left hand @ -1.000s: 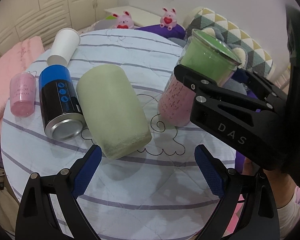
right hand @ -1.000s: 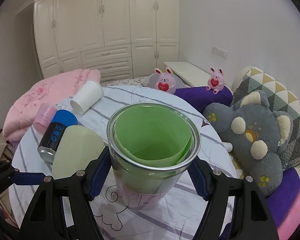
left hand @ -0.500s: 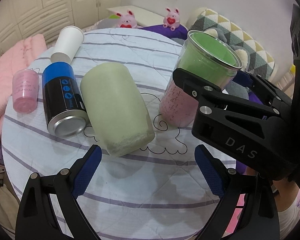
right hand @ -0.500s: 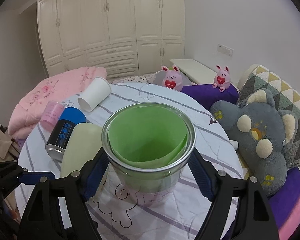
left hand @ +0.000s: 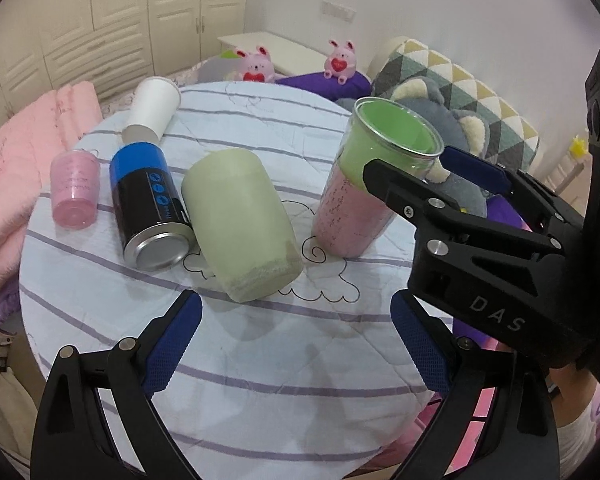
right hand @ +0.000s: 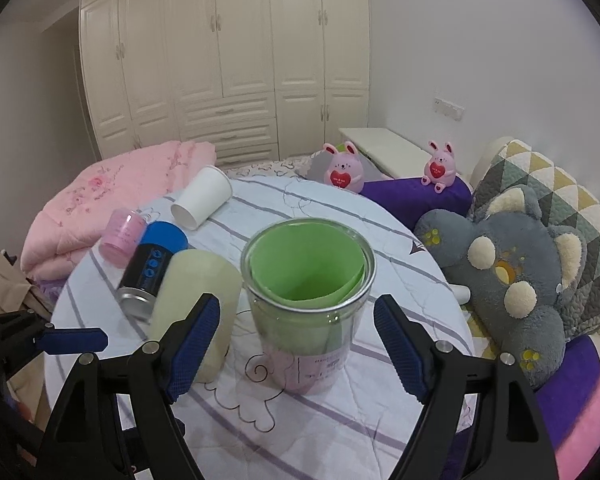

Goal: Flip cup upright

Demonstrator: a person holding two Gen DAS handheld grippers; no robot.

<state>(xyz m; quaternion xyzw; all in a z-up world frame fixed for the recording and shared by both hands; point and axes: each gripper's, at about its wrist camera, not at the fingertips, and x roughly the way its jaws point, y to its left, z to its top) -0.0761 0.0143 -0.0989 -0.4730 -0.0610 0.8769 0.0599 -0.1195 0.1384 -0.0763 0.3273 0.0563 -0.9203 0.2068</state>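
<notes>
A clear plastic cup [left hand: 364,184] with a green and pink paper lining stands upright on the round table [left hand: 260,360]; it also shows in the right wrist view [right hand: 306,304]. My right gripper [right hand: 298,344] is open, its blue pads apart from the cup on both sides; it also shows in the left wrist view [left hand: 432,176]. My left gripper [left hand: 296,344] is open and empty, low over the table's near part. A pale green cup [left hand: 240,224] lies on its side just ahead of it.
A blue and black can [left hand: 150,208] and a white paper cup [left hand: 152,110] lie on their sides at the left. A small pink cup [left hand: 74,188] stands mouth down. Plush toys [right hand: 512,280] and pillows lie right of the table, a pink quilt [right hand: 100,196] at the left.
My right gripper has opened and let go of the clear cup, which now stands on the table. The right gripper has pulled back a little. The left gripper has barely moved.
</notes>
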